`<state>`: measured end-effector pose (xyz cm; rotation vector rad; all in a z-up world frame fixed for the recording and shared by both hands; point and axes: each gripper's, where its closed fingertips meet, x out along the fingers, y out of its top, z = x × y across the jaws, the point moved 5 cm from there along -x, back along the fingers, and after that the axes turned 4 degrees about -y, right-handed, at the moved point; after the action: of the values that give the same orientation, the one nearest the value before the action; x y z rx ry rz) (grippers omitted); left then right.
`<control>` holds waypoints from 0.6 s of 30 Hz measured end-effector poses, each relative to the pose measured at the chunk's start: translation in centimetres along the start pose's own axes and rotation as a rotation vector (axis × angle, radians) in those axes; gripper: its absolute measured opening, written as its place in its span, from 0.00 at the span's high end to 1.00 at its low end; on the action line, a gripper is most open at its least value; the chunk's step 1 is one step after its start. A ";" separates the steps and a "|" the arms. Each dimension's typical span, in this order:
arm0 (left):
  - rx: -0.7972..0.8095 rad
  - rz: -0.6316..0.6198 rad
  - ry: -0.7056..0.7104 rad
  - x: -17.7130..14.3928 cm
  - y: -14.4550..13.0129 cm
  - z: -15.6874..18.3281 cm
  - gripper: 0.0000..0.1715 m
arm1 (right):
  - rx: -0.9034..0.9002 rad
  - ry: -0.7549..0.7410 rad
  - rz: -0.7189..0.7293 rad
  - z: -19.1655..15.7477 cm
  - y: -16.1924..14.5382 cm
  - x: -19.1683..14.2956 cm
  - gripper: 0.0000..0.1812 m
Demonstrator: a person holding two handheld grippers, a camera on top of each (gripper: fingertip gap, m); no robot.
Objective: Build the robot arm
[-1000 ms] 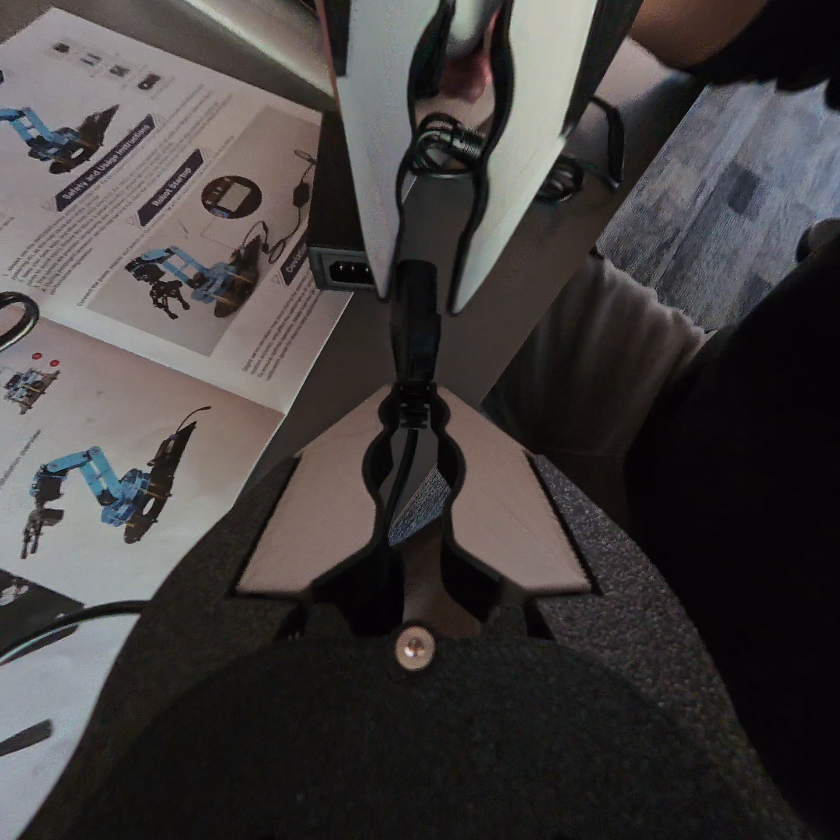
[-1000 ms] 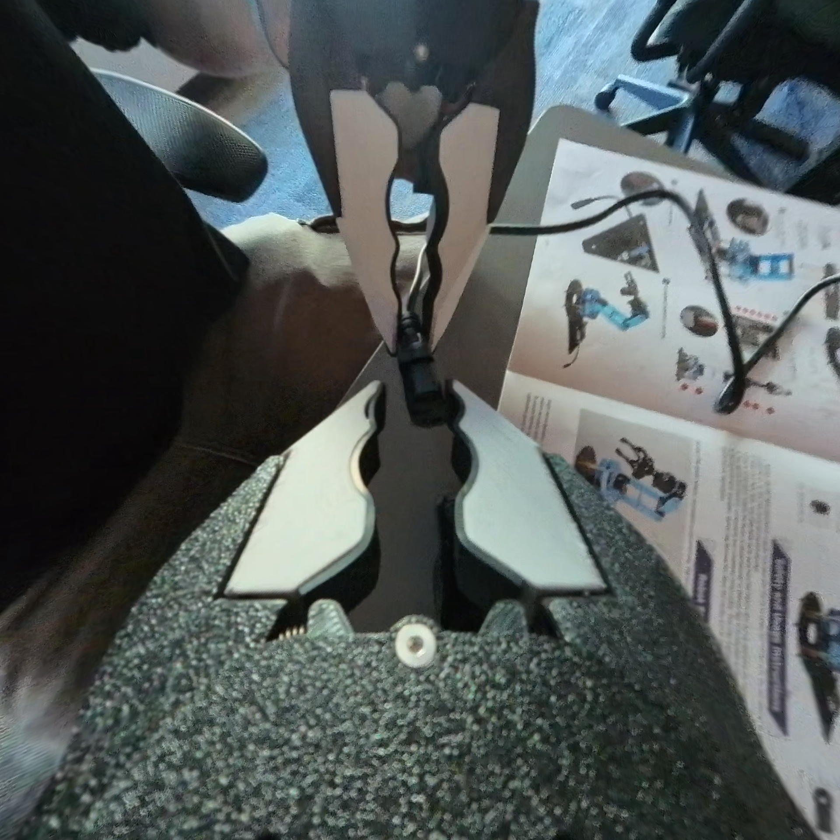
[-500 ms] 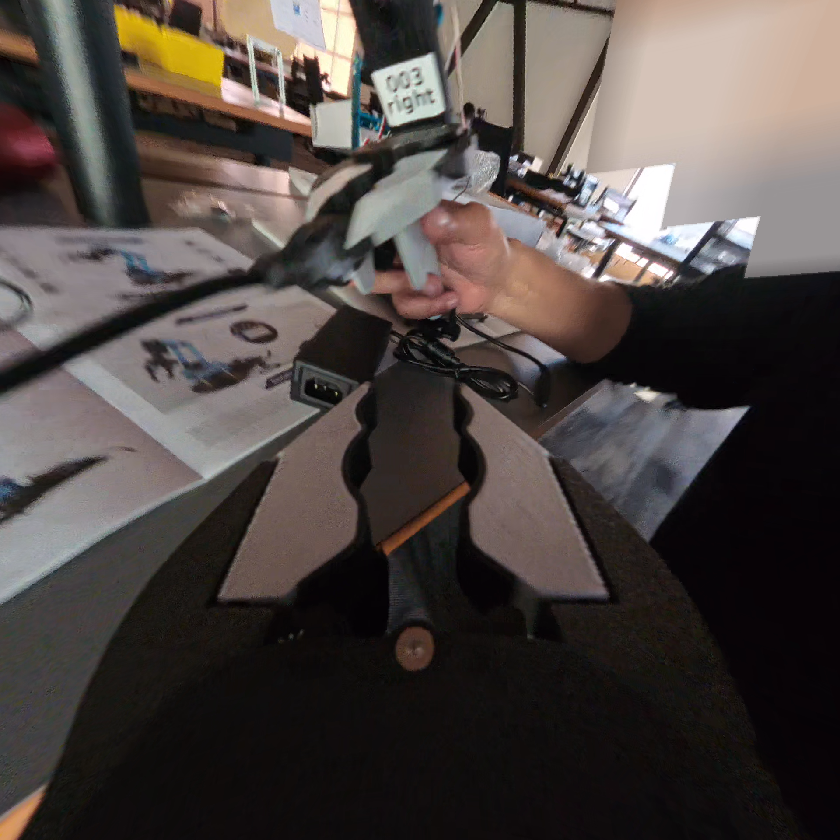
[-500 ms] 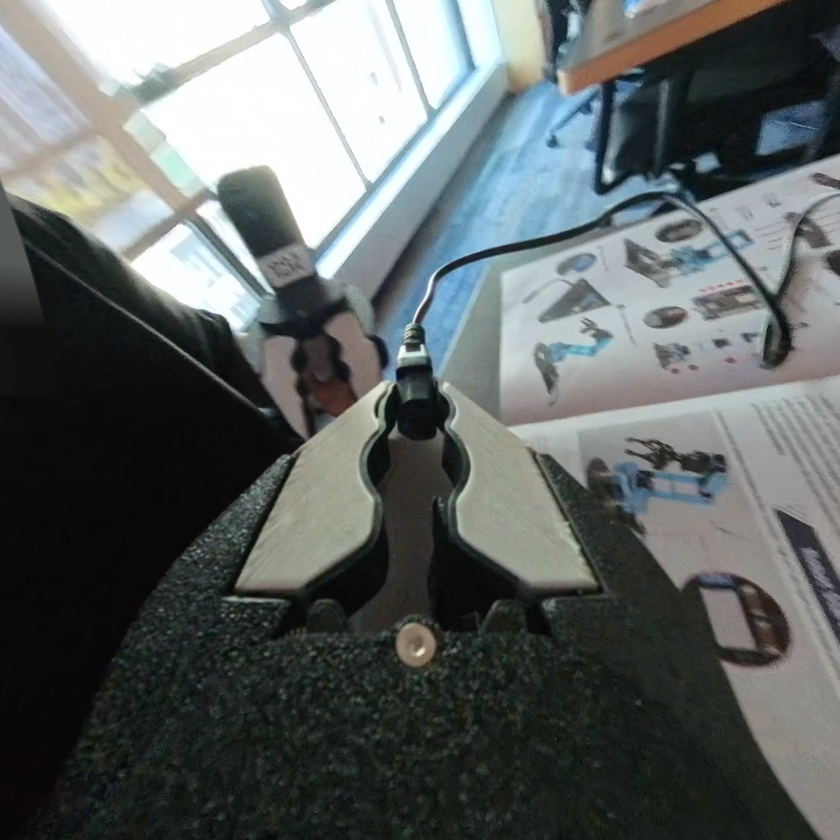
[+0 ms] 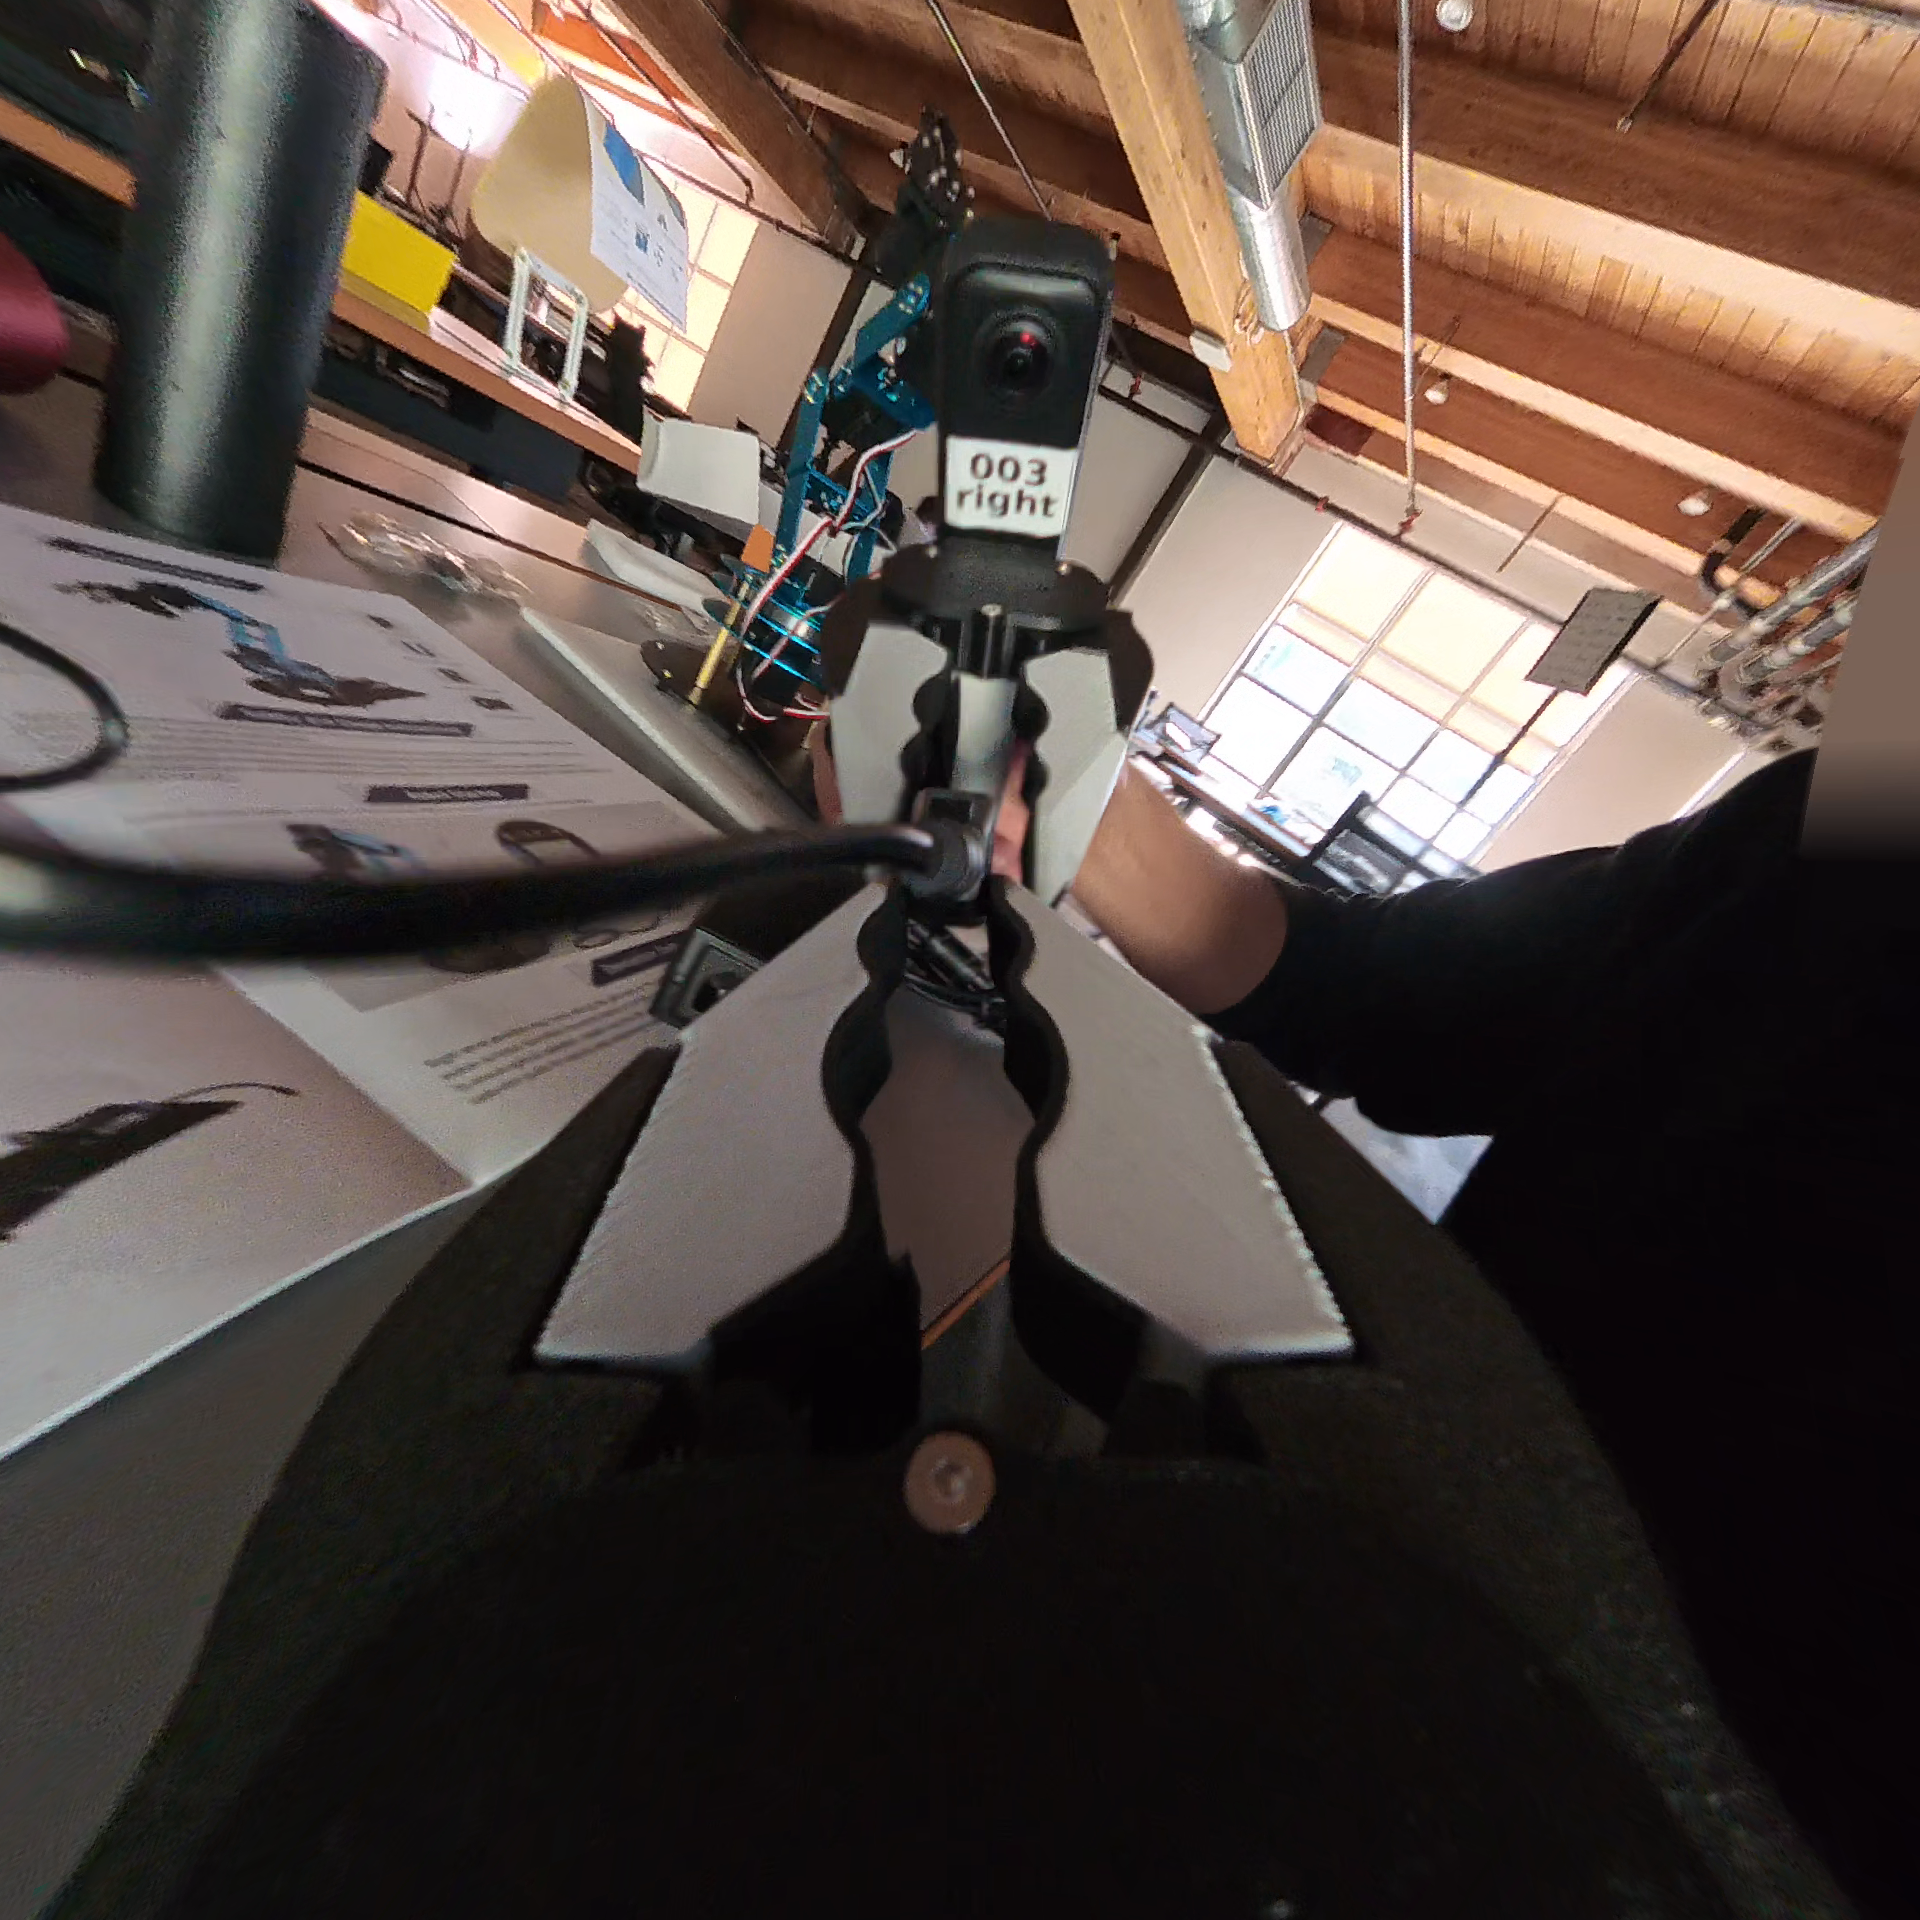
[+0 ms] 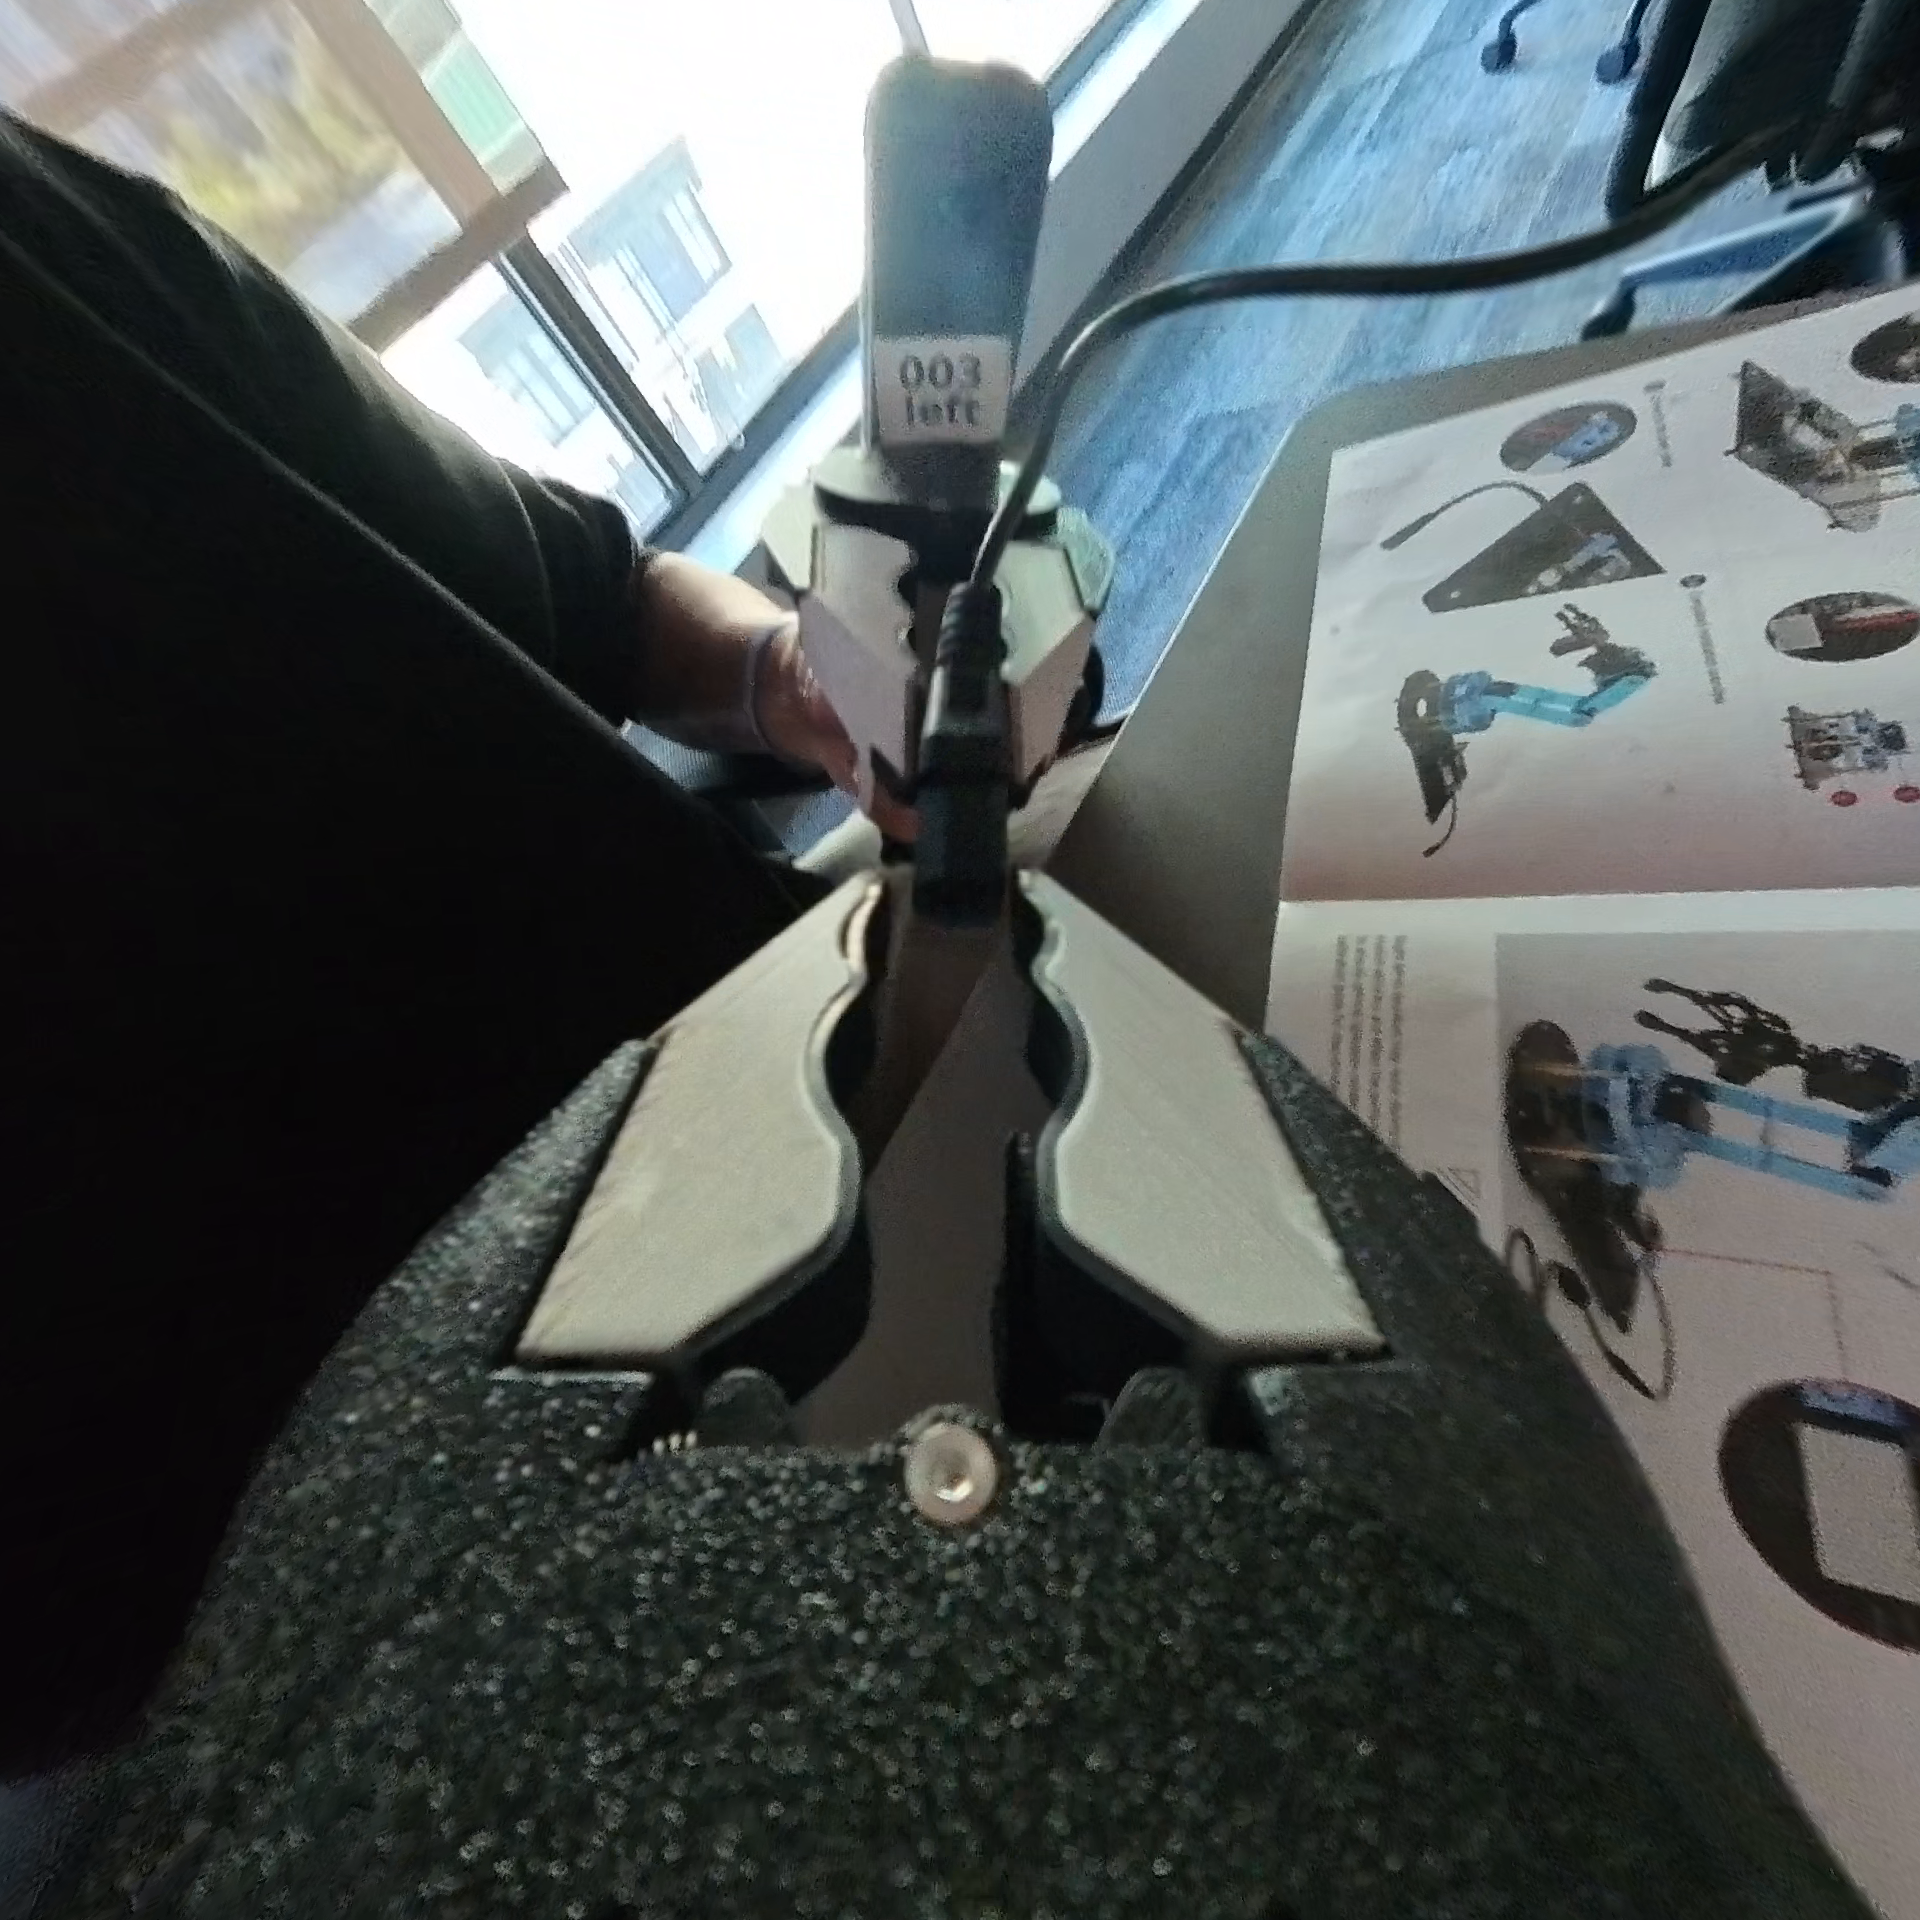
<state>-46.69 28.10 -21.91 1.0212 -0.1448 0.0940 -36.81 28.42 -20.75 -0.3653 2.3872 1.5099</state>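
Observation:
My two grippers face each other tip to tip above the table's edge. A black cable plug (image 5: 945, 847) stands between them. My left gripper (image 5: 940, 899) is shut on the plug's cable end. The black cable (image 5: 416, 904) runs off to the left over the table. My right gripper (image 6: 954, 899) is open. The plug's front end (image 6: 961, 769) sits between its pads with a thin gap on each side. In the left wrist view the right gripper (image 5: 956, 852) stands wider than the plug. The left gripper (image 6: 956, 790) shows behind the plug in the right wrist view.
Printed instruction sheets (image 5: 312, 727) (image 6: 1610, 675) cover the grey table. A black power adapter (image 5: 696, 977) with a coiled lead lies near the table edge. A blue robot arm (image 5: 831, 468) and a dark cylinder (image 5: 229, 260) stand farther back. A person's black sleeve (image 5: 1558, 1039) is at the right. Only a small space, under 4 cm, lies between the two pairs of fingers.
Half a second ago my right gripper pinched the plug and my left was open and apart. Now the left has closed on the plug and the right has loosened around it.

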 end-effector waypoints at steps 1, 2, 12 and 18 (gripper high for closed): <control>0.026 -0.014 0.008 -0.2 0.1 -0.1 0.92 | -0.037 -0.040 -0.055 0.4 -0.1 -0.7 0.79; 0.044 -0.063 0.024 -0.4 -0.2 -0.3 0.92 | -0.072 -0.100 -0.101 1.2 0.2 -1.9 0.75; 0.018 -0.219 0.304 -0.4 -2.0 -2.9 0.92 | -0.356 -0.265 -0.781 5.6 -5.6 -3.7 0.64; 0.014 -0.226 0.300 0.0 -1.9 -2.8 0.92 | -0.568 -0.544 -0.800 4.7 -5.4 -3.9 0.71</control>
<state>-46.24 29.50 -24.98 1.0194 0.2442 0.0410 -30.71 30.64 -25.75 -0.7878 1.1483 1.5574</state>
